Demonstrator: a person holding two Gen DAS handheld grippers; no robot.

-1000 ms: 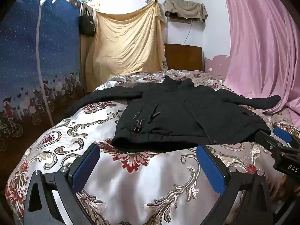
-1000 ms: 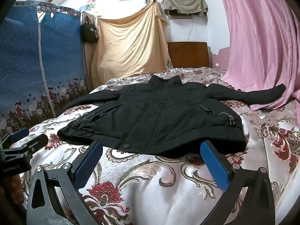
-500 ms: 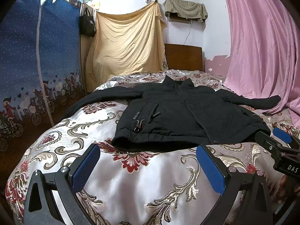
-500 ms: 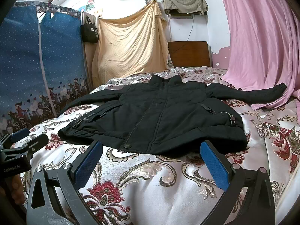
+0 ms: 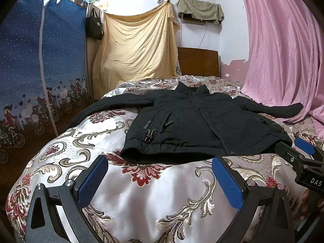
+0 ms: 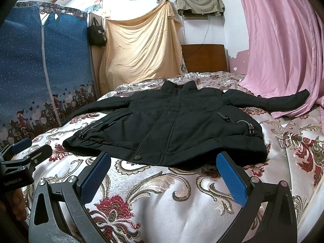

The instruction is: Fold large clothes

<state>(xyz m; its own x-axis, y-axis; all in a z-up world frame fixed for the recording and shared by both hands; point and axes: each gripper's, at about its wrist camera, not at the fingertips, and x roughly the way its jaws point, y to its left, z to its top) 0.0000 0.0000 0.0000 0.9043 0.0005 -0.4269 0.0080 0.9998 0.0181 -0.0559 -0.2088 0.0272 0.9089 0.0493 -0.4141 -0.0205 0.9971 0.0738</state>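
A black padded jacket (image 5: 198,125) lies front up and spread flat on the bed, collar toward the headboard, both sleeves stretched out sideways; it also shows in the right wrist view (image 6: 172,127). My left gripper (image 5: 160,174) is open and empty, just short of the jacket's hem at its left corner. My right gripper (image 6: 164,170) is open and empty, its blue pads (image 6: 230,178) close to the hem near the bottom snap. Each gripper shows at the edge of the other's view: the right one (image 5: 303,158) and the left one (image 6: 24,154).
The bed has a satin floral cover (image 5: 154,198). A blue fabric wardrobe (image 5: 36,81) stands on the left, a pink curtain (image 5: 283,60) hangs on the right and touches the right sleeve's end. A wooden headboard (image 5: 198,62) and a yellow draped sheet (image 5: 137,46) stand behind.
Both grippers have shifted slightly; the jacket sits a touch higher in both views. Nothing was taken hold of, and the jaws stay open.
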